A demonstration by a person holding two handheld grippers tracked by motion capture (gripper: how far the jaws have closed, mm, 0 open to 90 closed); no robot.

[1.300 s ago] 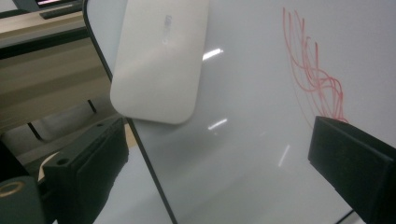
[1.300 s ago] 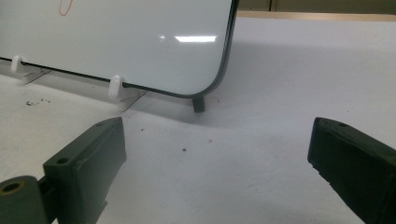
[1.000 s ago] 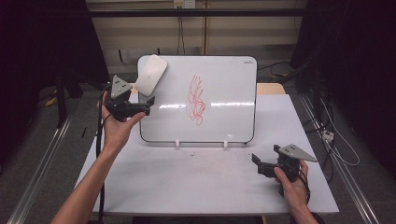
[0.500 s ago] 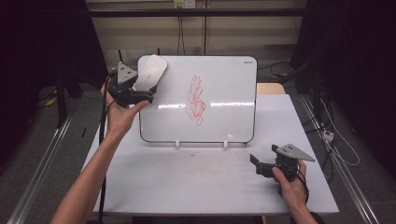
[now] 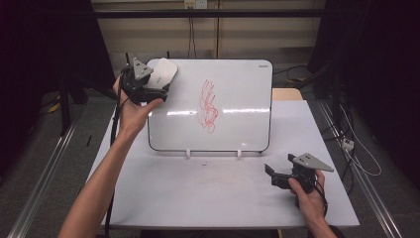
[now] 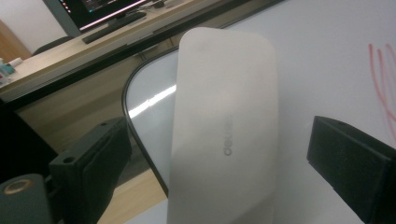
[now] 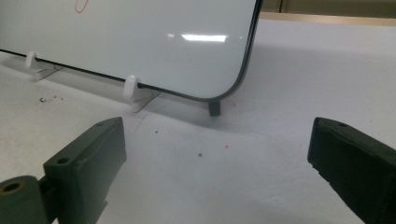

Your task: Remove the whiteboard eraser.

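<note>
The eraser, a pale rounded block, lies against the whiteboard at its 10 o'clock corner, between the jaws of the left tool; those jaws stand apart on either side of it with gaps showing, so nothing clamps it yet. The risk, as I judge it: closing off-centre could push the eraser off the board's edge, or pressing hard could tip the propped board backward. The red scribble sits near centre. The right tool rests on the surface at 5 o'clock, jaws wide apart, empty.
</note>
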